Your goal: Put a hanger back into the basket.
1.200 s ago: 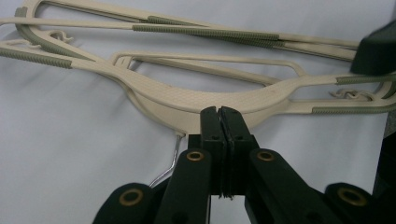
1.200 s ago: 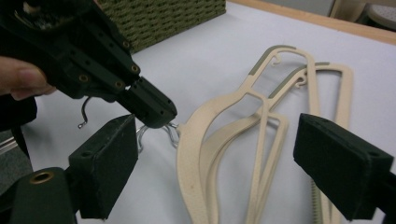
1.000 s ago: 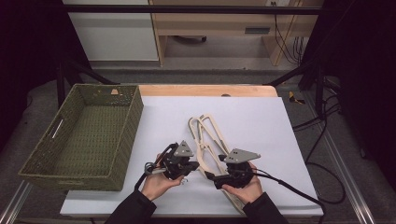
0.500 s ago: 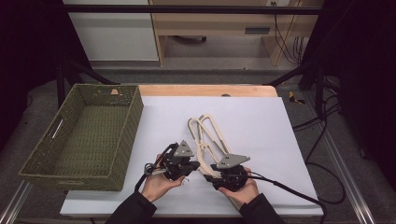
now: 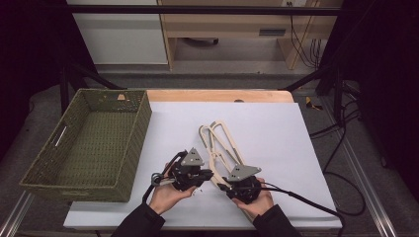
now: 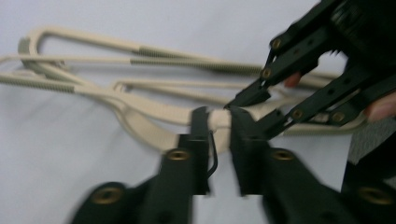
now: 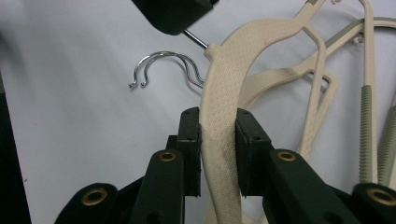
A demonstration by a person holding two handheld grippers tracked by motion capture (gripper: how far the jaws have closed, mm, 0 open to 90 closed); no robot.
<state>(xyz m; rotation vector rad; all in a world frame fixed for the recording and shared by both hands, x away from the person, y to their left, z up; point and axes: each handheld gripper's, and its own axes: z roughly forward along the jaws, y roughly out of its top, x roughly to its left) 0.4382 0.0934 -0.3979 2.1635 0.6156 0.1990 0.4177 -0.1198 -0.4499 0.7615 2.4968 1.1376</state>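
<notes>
Hangers (image 5: 221, 148) lie right of a green basket (image 5: 89, 143); both tongs, left (image 5: 210, 174) and right (image 5: 226, 179), clamp them.

Dim room — a white cabinet (image 5: 118, 34) and wooden desk (image 5: 232, 22) beyond, cables (image 5: 341, 133) on seemingly grey floor (image 5: 207, 81).

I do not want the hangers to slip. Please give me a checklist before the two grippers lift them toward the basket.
1. Right gripper clamps the cream hanger, jaws just closed: ok.
2. Left gripper grips the hanger neck; jaws just opened slightly: cannot tell.
3. Only one hanger held, others free: cannot tell.
4. Metal hooks free of jaws: ok.
5. Green basket has room: ok.
</notes>
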